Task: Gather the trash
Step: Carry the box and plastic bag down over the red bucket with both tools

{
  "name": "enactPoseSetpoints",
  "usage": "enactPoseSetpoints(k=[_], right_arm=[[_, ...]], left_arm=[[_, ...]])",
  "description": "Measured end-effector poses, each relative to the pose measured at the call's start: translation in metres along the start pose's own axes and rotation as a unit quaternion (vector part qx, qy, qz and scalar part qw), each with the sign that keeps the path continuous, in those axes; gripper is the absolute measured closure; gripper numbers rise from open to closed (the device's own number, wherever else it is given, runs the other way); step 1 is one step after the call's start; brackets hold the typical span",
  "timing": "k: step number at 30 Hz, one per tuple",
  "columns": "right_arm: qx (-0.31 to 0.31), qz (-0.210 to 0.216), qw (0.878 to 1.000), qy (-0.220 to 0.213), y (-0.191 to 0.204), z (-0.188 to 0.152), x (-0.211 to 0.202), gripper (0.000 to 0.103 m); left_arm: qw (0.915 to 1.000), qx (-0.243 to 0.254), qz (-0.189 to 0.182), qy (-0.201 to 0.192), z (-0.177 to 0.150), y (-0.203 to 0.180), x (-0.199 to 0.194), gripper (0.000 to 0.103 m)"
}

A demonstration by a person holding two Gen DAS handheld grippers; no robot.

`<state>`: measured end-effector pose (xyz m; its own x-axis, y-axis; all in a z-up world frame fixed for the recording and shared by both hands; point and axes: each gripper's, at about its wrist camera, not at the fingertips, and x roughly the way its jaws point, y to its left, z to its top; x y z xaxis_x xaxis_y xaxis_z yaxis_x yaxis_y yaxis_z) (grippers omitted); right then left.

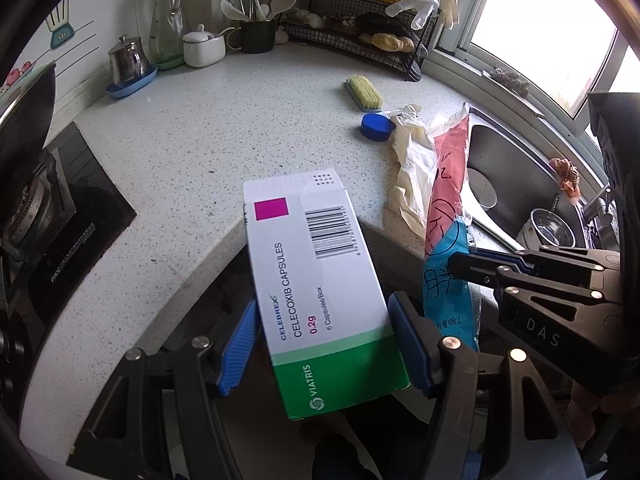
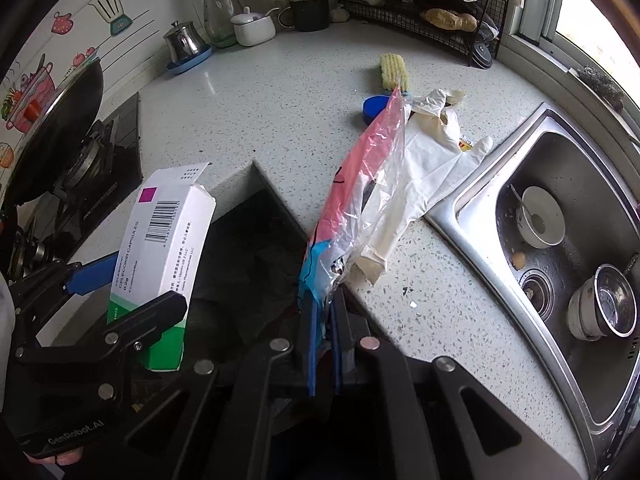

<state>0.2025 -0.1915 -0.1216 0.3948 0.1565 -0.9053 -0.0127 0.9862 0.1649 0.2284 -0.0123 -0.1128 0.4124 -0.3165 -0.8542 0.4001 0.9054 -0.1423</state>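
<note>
On the left, the left gripper [image 1: 324, 344] has its blue pads pressed on either side of a white-and-green medicine box [image 1: 316, 280], jaws about halfway apart, and holds it in the air over the inner corner of the countertop [image 1: 192, 128], where the worktop's front edge cuts back. That piece looks collected.

Beside it, the right gripper [image 2: 323, 344] is pinched nearly shut on the lower end of a crinkly pink-and-blue plastic wrapper [image 2: 360, 184]. The rest of the wrapper trails up over the counter toward the sink's near edge. It seems lifted, though I cannot tell whether its far end touches the counter.

Still lying on the worktop, along the sink [image 2: 520, 168] rim, is a limp cream rubber glove [image 2: 420, 168]. Whether it counts as rubbish I can only guess. Behind it sit a blue lid [image 2: 374, 106] and a yellow scrub brush [image 2: 394, 70], which look like kitchen things and not trash.

No bin shows in either view, so both pieces still have to be dropped somewhere.
</note>
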Motion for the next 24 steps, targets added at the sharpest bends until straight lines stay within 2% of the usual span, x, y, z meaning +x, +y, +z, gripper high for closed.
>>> enactPoseSetpoints(k=[4,11,17,24], right_arm=[[-0.015,0.018,1.0,-0.002,0.019,-0.01,-0.008,0.098],[-0.048,0.043,0.998,0.015,0.051,-0.029,-0.006,0.098],[-0.072,0.054,0.995,0.046,0.067,-0.05,0.011,0.098],[-0.084,0.053,0.992,0.082,0.073,-0.068,0.049,0.098]], left_arm=[[0.9999,-0.01,0.011,-0.005,-0.018,0.005,-0.018,0.04],[0.999,-0.039,0.021,0.01,-0.055,0.023,-0.029,0.04],[0.9973,-0.061,0.021,0.034,-0.085,0.031,-0.02,0.04],[0.994,-0.076,0.021,0.076,-0.109,0.039,0.016,0.04]])
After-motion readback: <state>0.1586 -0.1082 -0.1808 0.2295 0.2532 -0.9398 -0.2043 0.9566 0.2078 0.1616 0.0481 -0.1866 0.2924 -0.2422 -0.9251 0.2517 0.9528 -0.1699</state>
